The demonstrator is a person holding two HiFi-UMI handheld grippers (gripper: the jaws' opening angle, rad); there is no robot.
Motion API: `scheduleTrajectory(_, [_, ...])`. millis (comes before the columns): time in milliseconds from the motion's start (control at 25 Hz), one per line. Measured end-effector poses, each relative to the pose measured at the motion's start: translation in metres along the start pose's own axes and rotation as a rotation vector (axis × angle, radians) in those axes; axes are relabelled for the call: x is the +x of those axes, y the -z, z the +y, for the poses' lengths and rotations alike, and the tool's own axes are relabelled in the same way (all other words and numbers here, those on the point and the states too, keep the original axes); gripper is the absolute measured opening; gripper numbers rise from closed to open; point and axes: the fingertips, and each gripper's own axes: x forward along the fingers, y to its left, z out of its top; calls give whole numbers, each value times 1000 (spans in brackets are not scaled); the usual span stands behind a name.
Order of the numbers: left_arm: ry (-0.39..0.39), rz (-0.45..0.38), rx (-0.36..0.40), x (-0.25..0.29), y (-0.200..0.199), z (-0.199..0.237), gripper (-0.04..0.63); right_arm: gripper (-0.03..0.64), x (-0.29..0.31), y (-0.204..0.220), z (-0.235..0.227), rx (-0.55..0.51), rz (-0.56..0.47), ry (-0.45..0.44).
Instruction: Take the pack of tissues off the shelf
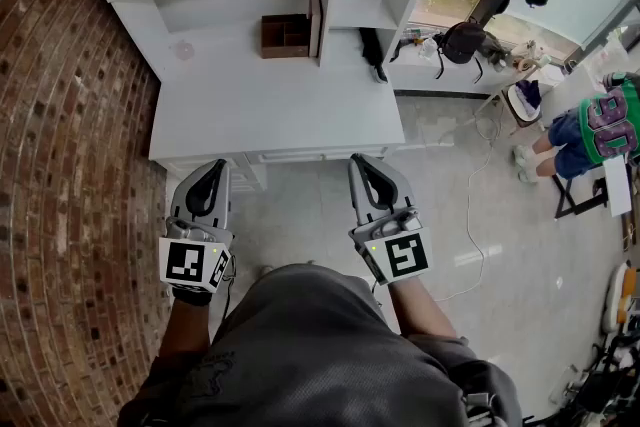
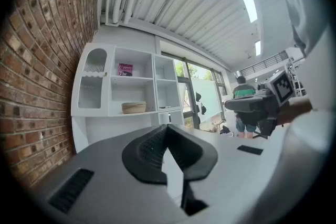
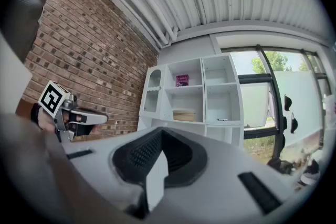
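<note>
**Both grippers level and shut, pack of tissues up on the shelf**

In the left gripper view I see the pack of tissues, pink, in the top middle compartment of the white shelf. It stands upright with its printed face to the room. It looks about as tall as wide, so I cannot give a long axis. One compartment below it sits a tan basket. The left gripper points level at the shelf, well short of it, with its fingers pressed together on nothing. The right gripper shows off to the side.

The right gripper view shows the same pack, upright in that top middle compartment above the basket. This gripper's fingers are pressed together too, with nothing between them. A brick wall runs along the left and a window stands to the right of the shelf.

From the head view, both hands hold their grippers side by side and level, aimed at the white table under the shelf. They hover over the grey tiled floor, just short of the table's near edge. A brown box sits at the back of the table. A person is at the far right.
</note>
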Motion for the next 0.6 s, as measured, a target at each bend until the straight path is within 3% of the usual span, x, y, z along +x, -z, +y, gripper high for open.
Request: scheduleTrajectory(600, [-20, 7, 10, 0, 5, 1, 0, 0, 3, 0, -1, 12, -27, -9])
